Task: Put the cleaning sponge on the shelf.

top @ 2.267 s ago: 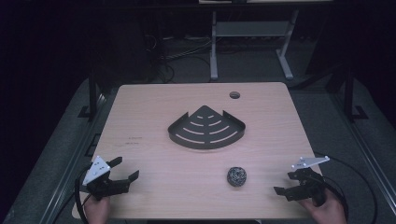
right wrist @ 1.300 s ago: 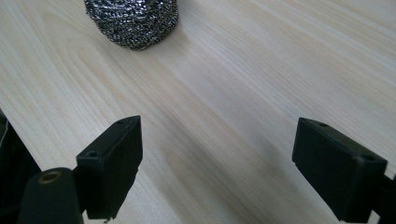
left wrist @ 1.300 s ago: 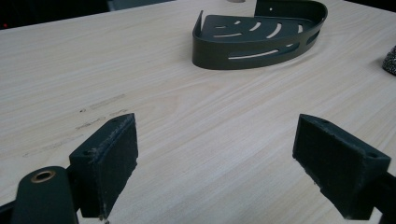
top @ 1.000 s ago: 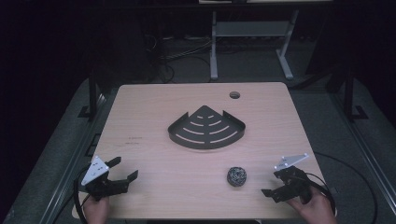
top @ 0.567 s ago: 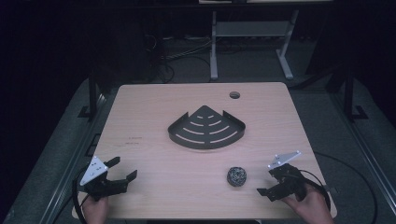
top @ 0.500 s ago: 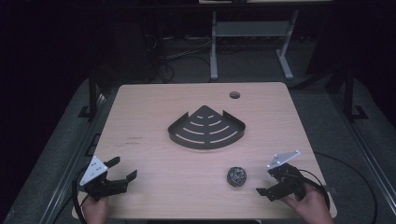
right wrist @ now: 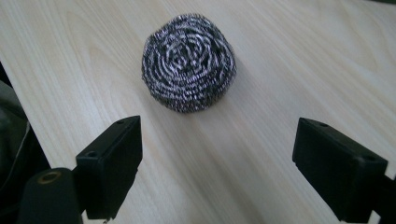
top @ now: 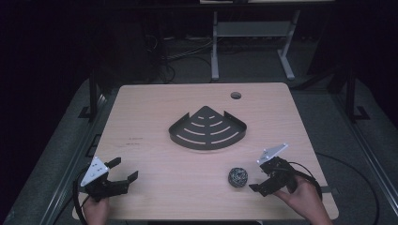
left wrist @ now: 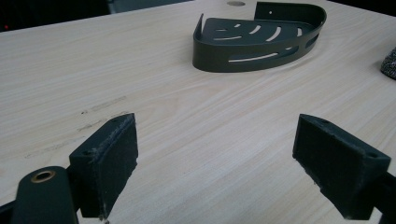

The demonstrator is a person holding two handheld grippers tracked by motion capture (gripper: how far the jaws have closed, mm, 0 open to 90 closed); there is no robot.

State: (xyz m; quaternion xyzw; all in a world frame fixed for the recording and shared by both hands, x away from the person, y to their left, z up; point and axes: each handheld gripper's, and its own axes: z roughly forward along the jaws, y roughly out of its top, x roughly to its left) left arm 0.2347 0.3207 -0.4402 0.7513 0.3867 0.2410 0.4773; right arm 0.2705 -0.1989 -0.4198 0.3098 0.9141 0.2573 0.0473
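A round steel-wool scourer (top: 238,177) (right wrist: 188,69) lies on the wooden table near the front right. My right gripper (top: 257,176) (right wrist: 217,163) is open just to its right, jaws pointing at it, the scourer a short way ahead of them and untouched. A black quarter-round slotted caddy (top: 208,142) (left wrist: 259,39) sits empty at the table's middle. My left gripper (top: 126,168) (left wrist: 215,158) stands open at the front left corner, nothing between its pads, facing the caddy. The scourer's edge (left wrist: 390,63) peeks in at the right of the left gripper view.
A round cable hole (top: 235,95) is at the back right of the table (top: 155,108). The table's front edge runs close under both hands. A metal desk frame (top: 248,33) stands on the dark floor behind.
My right gripper has slid left along the front of the table toward the scourer, staying open. The left gripper, scourer and caddy have not moved.
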